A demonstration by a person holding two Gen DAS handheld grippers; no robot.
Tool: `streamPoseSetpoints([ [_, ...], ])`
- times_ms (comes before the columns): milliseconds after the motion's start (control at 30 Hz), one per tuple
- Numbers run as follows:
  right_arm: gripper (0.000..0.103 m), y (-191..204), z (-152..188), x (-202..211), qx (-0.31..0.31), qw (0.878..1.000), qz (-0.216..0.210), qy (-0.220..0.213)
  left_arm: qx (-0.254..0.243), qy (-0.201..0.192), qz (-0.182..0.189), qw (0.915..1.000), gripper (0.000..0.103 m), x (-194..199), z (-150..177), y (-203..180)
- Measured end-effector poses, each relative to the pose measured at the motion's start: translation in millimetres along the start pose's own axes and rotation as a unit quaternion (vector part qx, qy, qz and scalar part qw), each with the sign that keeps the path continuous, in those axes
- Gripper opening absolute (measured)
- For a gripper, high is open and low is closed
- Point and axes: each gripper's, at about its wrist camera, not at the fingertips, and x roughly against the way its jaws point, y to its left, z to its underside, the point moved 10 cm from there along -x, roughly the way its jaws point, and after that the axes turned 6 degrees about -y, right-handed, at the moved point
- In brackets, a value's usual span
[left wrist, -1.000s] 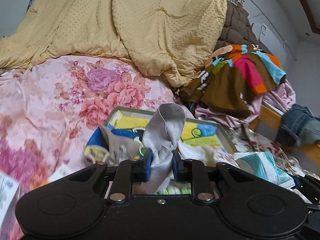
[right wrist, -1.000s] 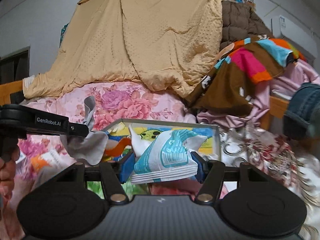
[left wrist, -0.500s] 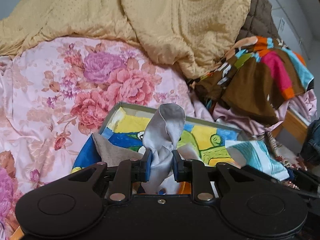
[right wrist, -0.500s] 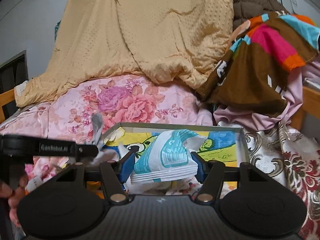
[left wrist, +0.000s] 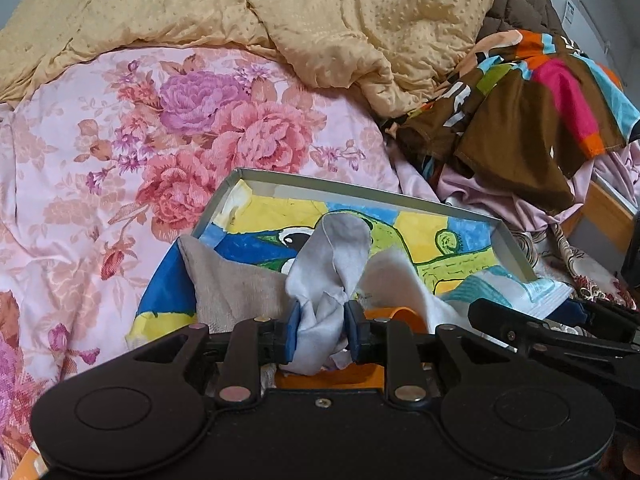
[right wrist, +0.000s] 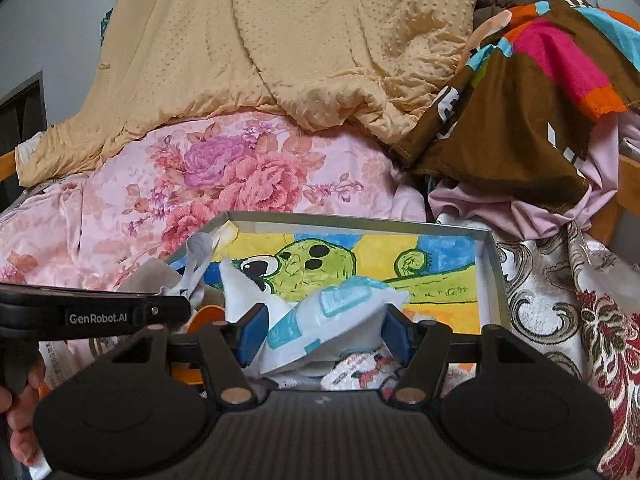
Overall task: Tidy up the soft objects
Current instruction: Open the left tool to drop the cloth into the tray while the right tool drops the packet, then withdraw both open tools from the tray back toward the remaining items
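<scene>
Sock (left wrist: 328, 264), grey: sits between pads of my L gripper (left wrist: 320, 334), toe end standing up over the box (left wrist: 360, 194). L jaws have just been opening a little; cloth fills the gap and both blue pads touch it, so I still have hold, loosely. Gap narrow.

Items, L to R:
- Floral sheet (left wrist: 120, 152), pink w/ roses: covers bed, far L and behind box.
- Yellow quilt (left wrist: 320, 20), dotted: heaped at back, hem draped onto sheet.
- Beige cloth (left wrist: 228, 284): lying over box's near-L corner, just L of sock.
- Box: shallow, grey rim, cartoon print in blue/yellow/green on its floor. Rests on sheet, centre.
- Orange item (left wrist: 396, 314): partly hidden behind my L fingers; can't tell what it is.
- White cloth (left wrist: 396, 276): in box, just R of sock.
- Tissue pack (right wrist: 340, 312), white w/ teal print: between pads of my R gripper (right wrist: 326, 338), low over box's near edge. R jaws have just been opening a little, about mid-width; L pad touches pack, R pad contact can't tell for sure. Pack tilted, R end up.
- Small printed packs (right wrist: 360, 368): in box under tissue pack.
- Brown garment (right wrist: 520, 112), w/ pink, orange, blue panels: piled R of quilt, over a lilac cloth (right wrist: 500, 208).
- Brocade cloth (right wrist: 580, 300), cream/red: R of box.

A hand (right wrist: 20, 412) grips L gripper's handle, lower L in R-wrist view.
</scene>
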Motion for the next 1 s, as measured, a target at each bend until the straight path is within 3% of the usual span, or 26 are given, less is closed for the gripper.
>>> streamPoseSetpoints([
  [133, 0.077, -4.3, -2.2, 10.6, -0.003, 1.0, 0.003, -0.011, -0.001, 0.004, 0.002, 1.0, 0.04, 2.9, 2.1, -0.8],
  [267, 0.083, -10.3, -11.5, 27.2, -0.007, 0.999, 0.011, -0.032, 0.001, 0.006, 0.003, 1.0, 0.063, 9.8, 1.3, -1.8],
  [500, 0.095, -18.9, -32.7, 67.8, -0.004, 0.997, 0.029, -0.076, 0.006, -0.012, 0.005, 0.9999, 0.083, 37.8, -6.1, -10.1],
  [633, 0.101, -21.1, -42.1, 95.5, -0.001, 0.995, 0.032, -0.097, 0.01, -0.035, 0.011, 0.9993, 0.089, 64.5, -13.3, -14.4],
  [700, 0.103, -21.2, -46.0, 110.4, 0.003, 0.994, 0.035, -0.105, 0.008, -0.048, 0.008, 0.9988, 0.097, 79.5, -16.3, -15.5],
  [1000, 0.103, -8.0, -53.5, 186.7, 0.006, 0.989, 0.027, -0.142, 0.005, -0.1, 0.019, 0.9947, 0.102, 158.2, -23.0, -26.5],
])
